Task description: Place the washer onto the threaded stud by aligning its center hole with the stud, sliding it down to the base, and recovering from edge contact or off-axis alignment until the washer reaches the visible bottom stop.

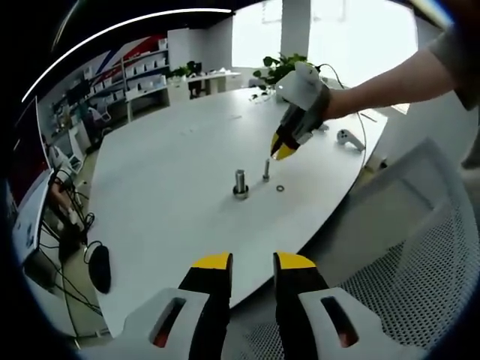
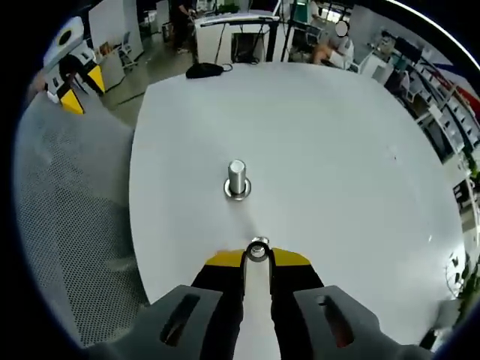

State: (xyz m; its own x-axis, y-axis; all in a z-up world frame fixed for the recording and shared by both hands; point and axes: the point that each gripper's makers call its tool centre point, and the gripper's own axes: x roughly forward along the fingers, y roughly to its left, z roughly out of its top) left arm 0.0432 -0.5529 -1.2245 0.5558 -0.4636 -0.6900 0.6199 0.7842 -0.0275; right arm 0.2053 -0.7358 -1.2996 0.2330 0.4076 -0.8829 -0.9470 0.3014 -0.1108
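The right gripper (image 2: 257, 259) hovers over the white counter (image 2: 337, 150), its yellow-tipped jaws a narrow gap apart, with a slim upright stud (image 2: 258, 250) at the tips; a grip cannot be told. The washer (image 1: 280, 187) lies flat on the counter just beside that stud. A thicker bolt (image 2: 237, 180) stands near. The left gripper (image 1: 253, 262) hangs back off the counter edge, jaws apart, above a mesh chair (image 1: 405, 247).
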